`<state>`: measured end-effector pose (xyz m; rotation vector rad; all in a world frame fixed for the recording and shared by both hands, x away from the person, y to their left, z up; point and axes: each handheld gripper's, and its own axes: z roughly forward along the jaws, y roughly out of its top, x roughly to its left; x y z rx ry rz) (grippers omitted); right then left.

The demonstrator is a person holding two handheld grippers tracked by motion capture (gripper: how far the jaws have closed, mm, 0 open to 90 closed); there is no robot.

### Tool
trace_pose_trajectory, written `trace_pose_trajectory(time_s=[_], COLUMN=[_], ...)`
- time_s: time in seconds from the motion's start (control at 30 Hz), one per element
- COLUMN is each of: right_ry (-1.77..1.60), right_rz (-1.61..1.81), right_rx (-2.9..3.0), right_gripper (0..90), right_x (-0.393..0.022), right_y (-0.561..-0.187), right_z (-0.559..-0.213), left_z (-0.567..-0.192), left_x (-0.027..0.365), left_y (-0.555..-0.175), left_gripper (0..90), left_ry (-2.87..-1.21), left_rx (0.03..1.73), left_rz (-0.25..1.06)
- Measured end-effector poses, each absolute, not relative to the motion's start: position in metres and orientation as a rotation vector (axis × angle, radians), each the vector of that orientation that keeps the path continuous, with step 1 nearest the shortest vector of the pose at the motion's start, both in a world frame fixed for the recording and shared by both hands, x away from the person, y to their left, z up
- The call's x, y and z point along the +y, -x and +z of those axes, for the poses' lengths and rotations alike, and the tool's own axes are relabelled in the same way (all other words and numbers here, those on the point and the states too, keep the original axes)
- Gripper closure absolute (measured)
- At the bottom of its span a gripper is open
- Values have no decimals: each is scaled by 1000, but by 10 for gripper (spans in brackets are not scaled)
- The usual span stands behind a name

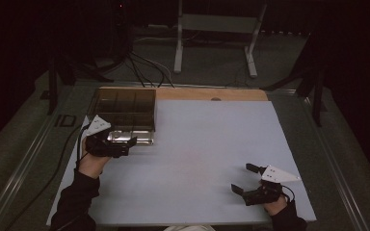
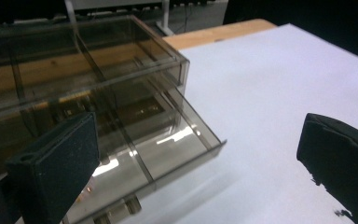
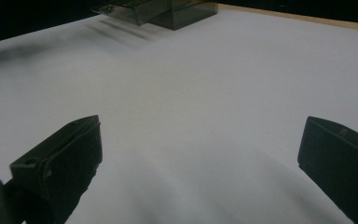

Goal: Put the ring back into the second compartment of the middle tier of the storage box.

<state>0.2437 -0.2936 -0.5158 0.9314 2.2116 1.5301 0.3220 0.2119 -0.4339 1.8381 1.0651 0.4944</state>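
The smoky, see-through plastic drawer box (image 2: 121, 93) at ten o'clock looks glossy and smooth, catching glints. The pale matt sheet (image 1: 212, 154) covers a bare wooden worktop (image 1: 212, 94). The black gripper pads (image 2: 60, 163) look finely rough.

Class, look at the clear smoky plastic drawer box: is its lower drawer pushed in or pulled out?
Pulled out. The lower drawer juts forward past the clear smoky plastic drawer box above it, its dividers exposed.

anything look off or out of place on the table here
Only the clear plastic box at the table's far left: its bottom drawer is pulled out, just ahead of the open left gripper. Nothing looks spilled or broken.
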Motion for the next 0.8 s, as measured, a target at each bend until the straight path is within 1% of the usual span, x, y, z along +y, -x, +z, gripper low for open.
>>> trace_pose_trajectory(time_s=[0.27, 0.8], right_ry=[-942, -933], right_rz=[1527, 1518], right_rx=[2211, 2214], right_gripper=[0, 0], right_x=[-294, -293], right_y=[-244, -244], right_z=[-516, -516], left_z=[-449, -471], left_x=[213, 218], left_y=[-304, -273], left_gripper=[7, 7], left_ry=[-1848, -1832], left_rx=[1038, 1020], left_rz=[494, 440])
